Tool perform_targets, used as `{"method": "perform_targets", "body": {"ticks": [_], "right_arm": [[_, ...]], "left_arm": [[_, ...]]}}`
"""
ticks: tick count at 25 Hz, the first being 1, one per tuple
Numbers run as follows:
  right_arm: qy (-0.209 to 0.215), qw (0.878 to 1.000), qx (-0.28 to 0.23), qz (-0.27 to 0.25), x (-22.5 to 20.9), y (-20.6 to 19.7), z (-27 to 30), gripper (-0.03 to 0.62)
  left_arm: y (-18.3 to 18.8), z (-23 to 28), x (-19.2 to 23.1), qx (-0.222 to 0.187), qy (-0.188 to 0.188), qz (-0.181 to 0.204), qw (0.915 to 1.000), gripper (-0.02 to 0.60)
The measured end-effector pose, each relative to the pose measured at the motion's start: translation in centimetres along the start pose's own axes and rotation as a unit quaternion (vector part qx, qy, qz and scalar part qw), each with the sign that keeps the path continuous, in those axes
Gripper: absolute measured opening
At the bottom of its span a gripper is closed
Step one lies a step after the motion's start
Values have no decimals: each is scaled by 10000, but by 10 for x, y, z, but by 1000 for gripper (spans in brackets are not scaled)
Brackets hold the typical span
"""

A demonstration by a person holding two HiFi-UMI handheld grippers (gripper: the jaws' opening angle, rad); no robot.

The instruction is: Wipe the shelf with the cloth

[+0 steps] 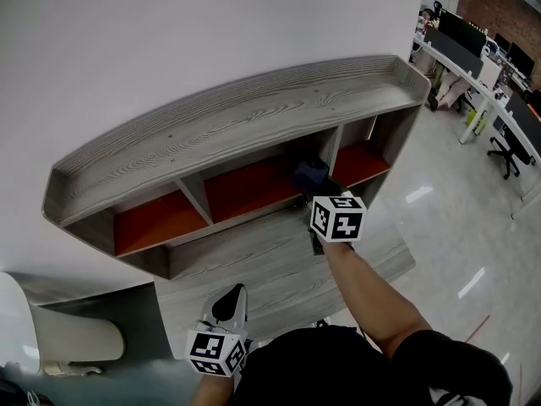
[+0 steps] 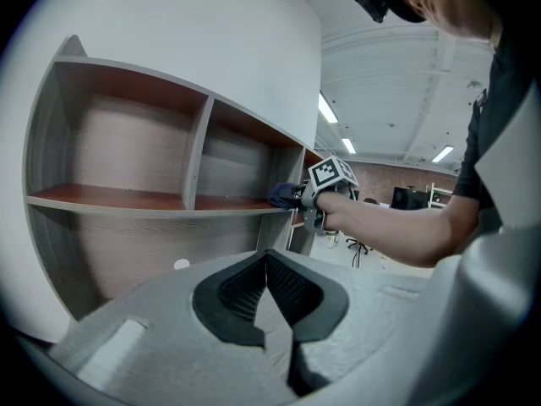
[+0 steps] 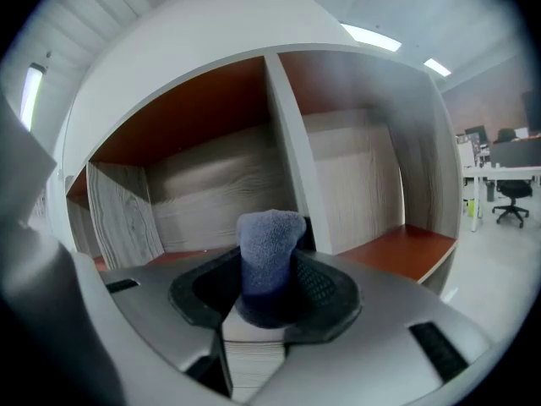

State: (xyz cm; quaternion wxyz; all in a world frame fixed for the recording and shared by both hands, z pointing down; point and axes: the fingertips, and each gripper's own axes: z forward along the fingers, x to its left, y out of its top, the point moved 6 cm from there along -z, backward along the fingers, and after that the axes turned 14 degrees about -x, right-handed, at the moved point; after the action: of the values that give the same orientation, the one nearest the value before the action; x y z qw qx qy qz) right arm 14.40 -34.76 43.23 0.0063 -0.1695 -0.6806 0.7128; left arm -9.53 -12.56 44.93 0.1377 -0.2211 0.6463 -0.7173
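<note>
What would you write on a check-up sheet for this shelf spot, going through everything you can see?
Surface: grey wood-grain shelf on a white wall, with three compartments that have orange-red floors.
Job's things: blue cloth, at the front of the middle compartment beside the right divider. Whether it touches the shelf cannot be told.
Clutter: nothing seen on or in the shelf.
Grippers: right gripper has its jaws closed on the cloth. Left gripper is held low in front of the shelf, jaws together and empty.
Cables: nothing seen.
Surroundings: shiny pale floor, with office desks and a black chair off to the right.
</note>
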Motion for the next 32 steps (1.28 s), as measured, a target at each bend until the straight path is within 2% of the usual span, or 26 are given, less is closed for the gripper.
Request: {"method": "perform_targets", "body": {"ticks": [7,20,32], "right_arm": [[23,9996,-145,231,4,14,1,156],[138,9957,-707,578,18,66,1,158],[248,9926,-1157,268,30,108,1,156]], "left_arm": [[0,-1,-1,-26,-35,-13,10000,10],[0,-3,-1,-87,-84,-28,9999,9],[1,-3,1,-119,-62,-50,9999,10]]}}
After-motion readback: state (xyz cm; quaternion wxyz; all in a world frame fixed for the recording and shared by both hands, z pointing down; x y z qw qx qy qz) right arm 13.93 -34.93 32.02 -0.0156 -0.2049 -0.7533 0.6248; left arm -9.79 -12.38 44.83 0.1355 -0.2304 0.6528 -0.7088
